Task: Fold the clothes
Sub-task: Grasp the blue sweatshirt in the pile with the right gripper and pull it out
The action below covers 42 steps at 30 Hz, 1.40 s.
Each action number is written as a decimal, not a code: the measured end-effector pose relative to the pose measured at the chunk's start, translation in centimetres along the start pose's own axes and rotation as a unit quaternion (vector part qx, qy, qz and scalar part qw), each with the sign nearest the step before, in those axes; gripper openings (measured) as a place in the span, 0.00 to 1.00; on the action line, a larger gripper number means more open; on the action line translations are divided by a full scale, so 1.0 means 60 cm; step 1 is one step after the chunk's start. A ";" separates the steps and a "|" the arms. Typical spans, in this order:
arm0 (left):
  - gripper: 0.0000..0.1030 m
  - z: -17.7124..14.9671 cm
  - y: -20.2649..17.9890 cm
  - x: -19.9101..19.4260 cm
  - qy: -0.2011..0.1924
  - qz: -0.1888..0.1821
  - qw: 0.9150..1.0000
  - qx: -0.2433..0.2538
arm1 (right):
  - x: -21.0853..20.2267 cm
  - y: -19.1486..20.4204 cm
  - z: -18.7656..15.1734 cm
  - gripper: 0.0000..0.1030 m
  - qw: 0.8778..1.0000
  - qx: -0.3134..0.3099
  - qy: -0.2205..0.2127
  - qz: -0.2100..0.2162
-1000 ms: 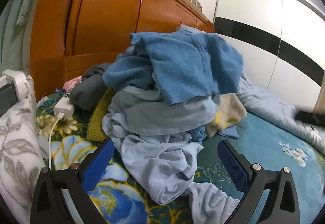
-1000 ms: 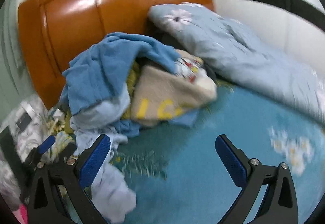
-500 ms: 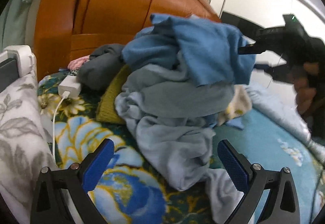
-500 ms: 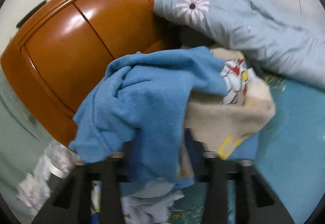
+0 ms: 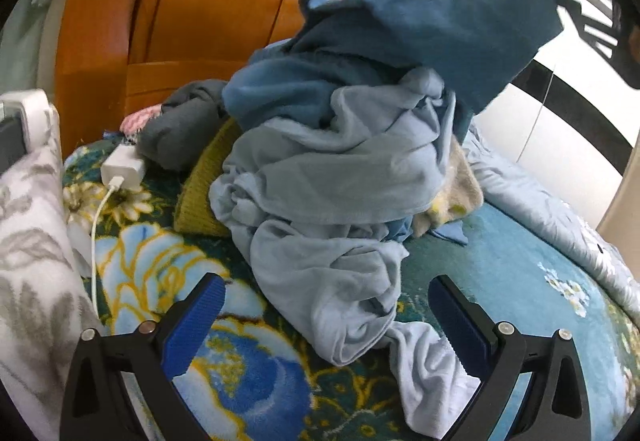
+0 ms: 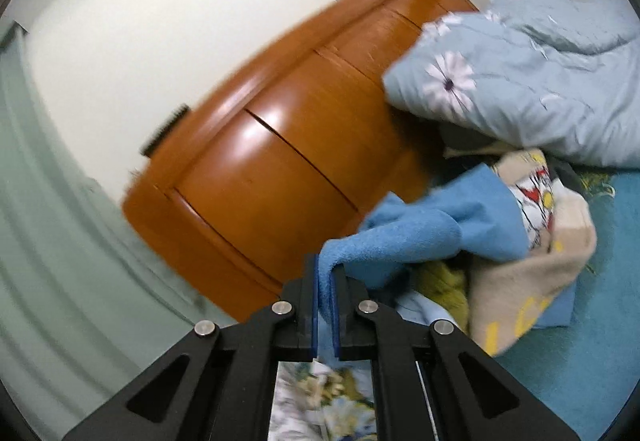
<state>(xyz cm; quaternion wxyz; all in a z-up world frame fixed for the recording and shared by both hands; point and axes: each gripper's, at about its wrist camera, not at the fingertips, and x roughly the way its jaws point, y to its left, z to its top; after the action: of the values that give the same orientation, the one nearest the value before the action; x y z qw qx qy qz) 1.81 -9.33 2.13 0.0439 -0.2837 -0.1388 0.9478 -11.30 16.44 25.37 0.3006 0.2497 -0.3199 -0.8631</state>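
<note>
The right gripper (image 6: pixel 327 283) is pinched tight on a corner of the blue fleece top (image 6: pixel 424 229). The soft cloth sits squeezed between its two blue pads (image 6: pixel 315 305). In the left view, the fleece top (image 5: pixel 432 41) is pulled up at one corner, and its other end lies on top of the pile of clothes (image 5: pixel 340 177). The pile is on the bed, on a flowery bedsheet (image 5: pixel 240 361), in front of the wooden headboard (image 5: pixel 200 21).

The left gripper (image 5: pixel 326 315) is wide open and holds nothing. A light blue garment (image 5: pixel 348 281) from the pile lies between its fingers, not touched.

A beige top with a cartoon print (image 6: pixel 536 253) lies beside the fleece top. A white charger (image 5: pixel 122 169) sits near the pillow (image 5: pixel 32 241). A light blue quilt (image 6: pixel 520 81) is bunched up by the headboard.
</note>
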 end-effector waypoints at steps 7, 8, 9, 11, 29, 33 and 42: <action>1.00 0.018 -0.020 -0.044 -0.026 -0.006 0.999 0.019 | -0.135 0.041 0.028 0.05 0.998 -0.016 -0.057 -0.004; 1.00 0.021 -0.023 -0.050 -0.029 -0.009 0.999 0.019 | -0.166 0.043 0.031 0.05 0.997 -0.018 -0.070 -0.007; 1.00 0.024 -0.028 -0.056 -0.031 -0.013 0.999 0.020 | -0.198 0.045 0.035 0.05 0.996 -0.019 -0.084 -0.010; 1.00 0.029 -0.043 -0.065 -0.033 -0.026 0.999 0.023 | -0.263 0.042 0.038 0.05 0.993 -0.013 -0.112 -0.021; 1.00 -0.038 -0.406 -0.109 0.061 -0.225 0.957 0.173 | -0.802 0.016 -0.076 0.05 0.932 0.044 -0.293 -0.208; 1.00 -0.069 -0.458 -0.123 0.076 -0.246 0.944 0.204 | -0.852 0.049 -0.079 0.05 0.925 0.018 -0.311 -0.216; 1.00 -0.105 -0.505 -0.122 0.097 -0.243 0.932 0.249 | -0.671 -0.091 -0.093 0.06 0.951 0.039 -0.114 -0.285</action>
<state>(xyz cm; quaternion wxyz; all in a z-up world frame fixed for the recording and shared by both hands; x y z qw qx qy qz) 11.52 20.00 9.66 0.3558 -0.3118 0.0421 0.8800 18.18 44.88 27.36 -0.0066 0.2424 -0.3009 -0.9223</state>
